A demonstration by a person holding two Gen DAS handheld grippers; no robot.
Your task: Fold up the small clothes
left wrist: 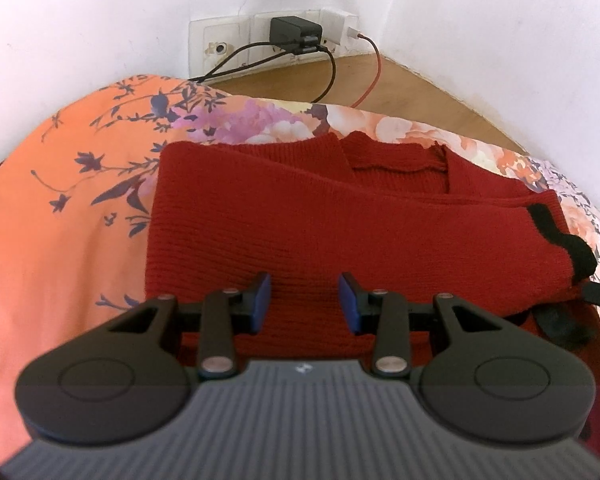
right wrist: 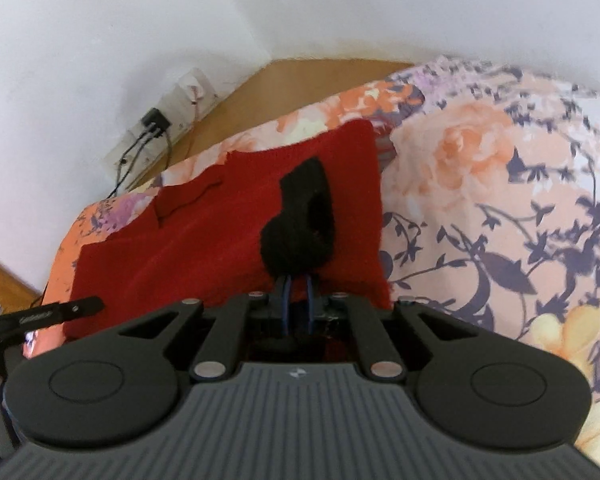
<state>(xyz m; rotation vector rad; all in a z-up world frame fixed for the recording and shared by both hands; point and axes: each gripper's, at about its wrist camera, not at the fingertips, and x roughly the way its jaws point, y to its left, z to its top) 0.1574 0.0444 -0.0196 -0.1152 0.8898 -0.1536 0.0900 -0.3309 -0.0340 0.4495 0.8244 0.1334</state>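
Right gripper [right wrist: 298,292] first: its blue pads [right wrist: 286,300] are pinching together on the black cuff [right wrist: 300,216] of the red sweater [right wrist: 220,236], and the cuff is bunching up straight ahead at twelve o'clock, right off the fingertips. Over on the other side, the left gripper [left wrist: 305,300] is hovering with its pads [left wrist: 263,296] spread wide, nothing between them, the knit lying just beneath and running away toward twelve.

The sweater is lying on the floral bedsheet [left wrist: 60,220], its long axis running roughly nine to three in the left view, neckline [left wrist: 396,164] at about one o'clock and the cuffed sleeve [left wrist: 500,232] draping across toward three. That is the relation that counts: the sleeve end is sitting at the right gripper, so the right hand looks nearer for carrying it across the body, while the left is standing over the near hem.

Hard to read: the near hem is vanishing behind both gripper bodies, the other sleeve is not showing, and whether the left pads are touching the cloth is unclear. Beyond, wall sockets [left wrist: 276,36] with cables [left wrist: 332,76] plugged in.
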